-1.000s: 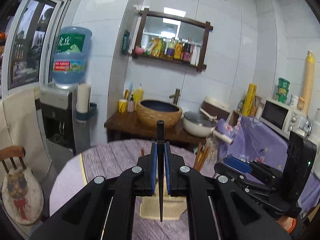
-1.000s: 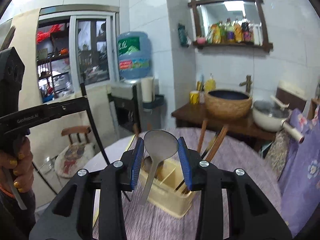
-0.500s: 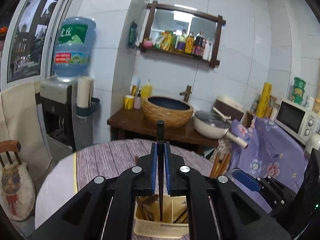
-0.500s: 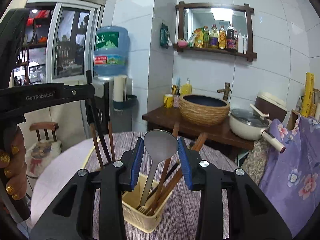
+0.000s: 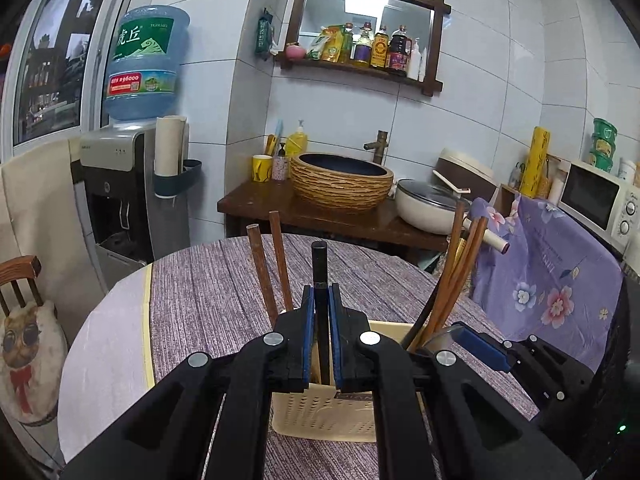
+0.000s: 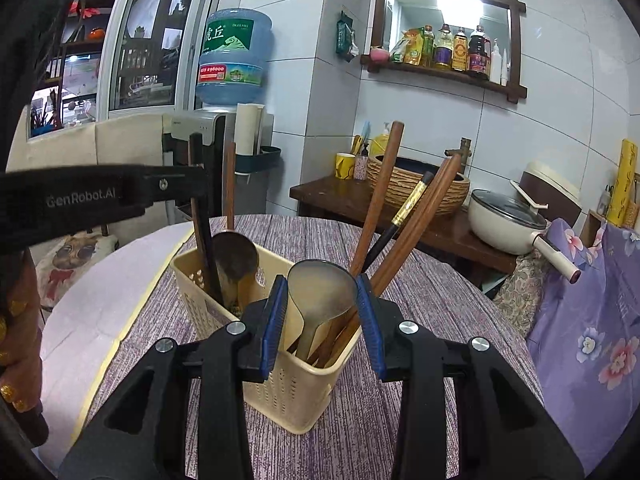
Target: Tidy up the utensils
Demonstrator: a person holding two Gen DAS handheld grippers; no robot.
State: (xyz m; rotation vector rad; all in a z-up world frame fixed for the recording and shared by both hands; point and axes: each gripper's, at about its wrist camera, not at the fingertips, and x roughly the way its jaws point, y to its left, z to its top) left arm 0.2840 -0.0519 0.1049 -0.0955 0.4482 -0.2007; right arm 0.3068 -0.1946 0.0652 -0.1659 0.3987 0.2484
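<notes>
Your left gripper (image 5: 321,334) has its jaws clamped on a black chopstick (image 5: 320,280) — its lower end inside the cream utensil basket (image 6: 280,392) on the bench. Your right gripper (image 6: 323,320) pinches a metal spoon (image 6: 322,292) by its bowl — handle down in the basket.

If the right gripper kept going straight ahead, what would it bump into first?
Probably the brown chopsticks leaning in the yellow basket, just past the spoon that the right gripper holds. Depth is hard to judge.

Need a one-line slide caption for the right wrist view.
Right gripper holds a metal spoon over the cream perforated plastic utensil caddy.
</notes>
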